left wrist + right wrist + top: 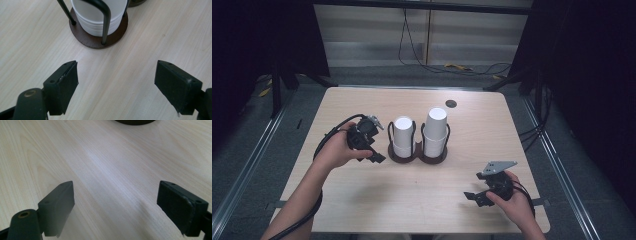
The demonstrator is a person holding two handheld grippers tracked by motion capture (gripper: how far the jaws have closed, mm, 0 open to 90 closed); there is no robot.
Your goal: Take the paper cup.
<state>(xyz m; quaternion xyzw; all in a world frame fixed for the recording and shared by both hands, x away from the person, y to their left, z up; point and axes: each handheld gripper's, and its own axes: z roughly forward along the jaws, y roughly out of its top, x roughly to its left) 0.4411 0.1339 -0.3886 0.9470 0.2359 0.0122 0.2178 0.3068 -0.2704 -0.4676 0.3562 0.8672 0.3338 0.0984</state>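
Two stacks of white paper cups (pixel 403 136) are kept upright by a dark wire holder (pixel 418 154) at the tabletop's (pixel 362 200) centre, while the left gripper (pixel 373 156), left of it, and the right gripper (pixel 476 196), at lower right, are held with fingers released, nothing grasped.

Pale matt wood-grain table (pixel 412 200) with a soft sheen; smooth white paper-like cups (pixel 98 15) on a dark brown wooden holder base (pixel 93 41) with glossy black metal wire loops (pixel 107 22); matt black plastic-looking pads on the left hand-held gripper (pixel 116 82).
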